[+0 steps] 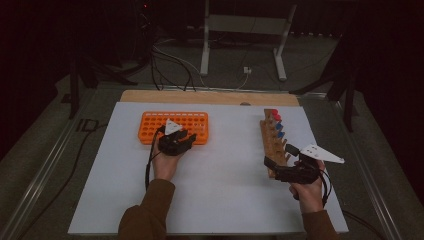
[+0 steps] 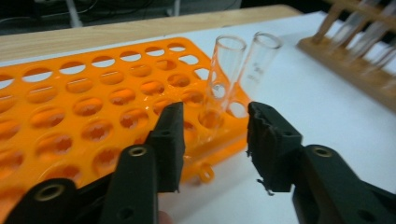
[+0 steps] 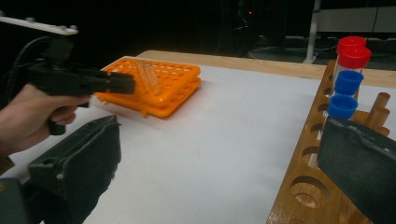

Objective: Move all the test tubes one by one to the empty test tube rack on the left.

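Two clear glass tubes (image 2: 233, 74) are stood side by side in holes at the near right corner of the orange rack (image 2: 93, 107), close to its edge. The left claw (image 2: 215, 140) is held just short of them, released, nothing gripped between its pads. White bench (image 1: 220, 190) is left bare between the orange rack and the wooden rack (image 1: 274, 142) at the right edge. The right claw (image 3: 219, 168) is spread wide beside the wooden rack, nothing grasped.
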